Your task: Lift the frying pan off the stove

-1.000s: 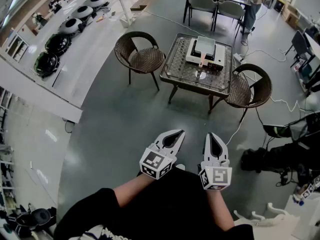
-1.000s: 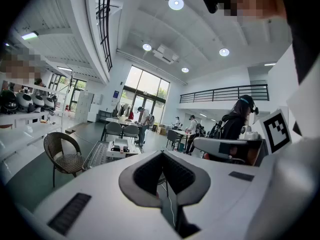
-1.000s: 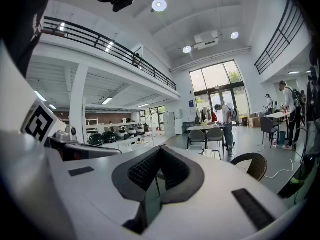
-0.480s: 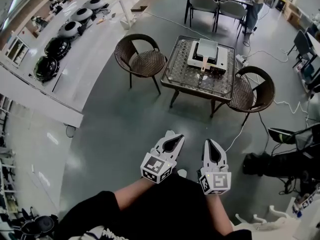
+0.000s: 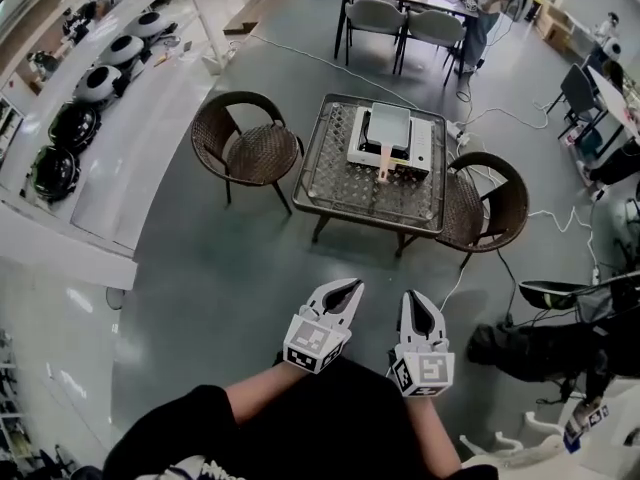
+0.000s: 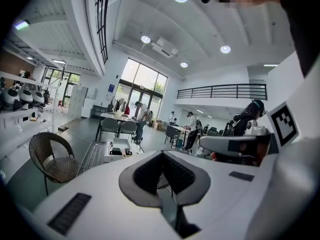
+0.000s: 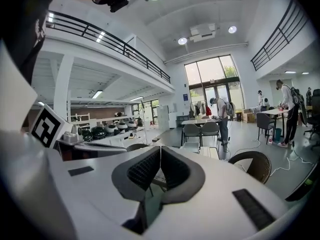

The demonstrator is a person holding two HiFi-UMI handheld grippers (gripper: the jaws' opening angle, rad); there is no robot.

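One square grey frying pan (image 5: 388, 126) sits on one white stove (image 5: 421, 150), its pale handle pointing toward the person. The stove stands on a single low glass-topped counter (image 5: 335, 163), well apart from both tools. Two brown wicker chairs flank it, one on the left (image 5: 245, 150) and one on the right (image 5: 487, 193).

The left tool (image 5: 343, 290) and right tool (image 5: 418, 306) hover side by side over the grey floor (image 5: 220, 258), each with its jaws pressed together on nothing.

Five round appliances (image 5: 75, 124) line one long white counter (image 5: 140, 138) at far left.

The only print visible is a black-and-white square marker on each tool's cube.
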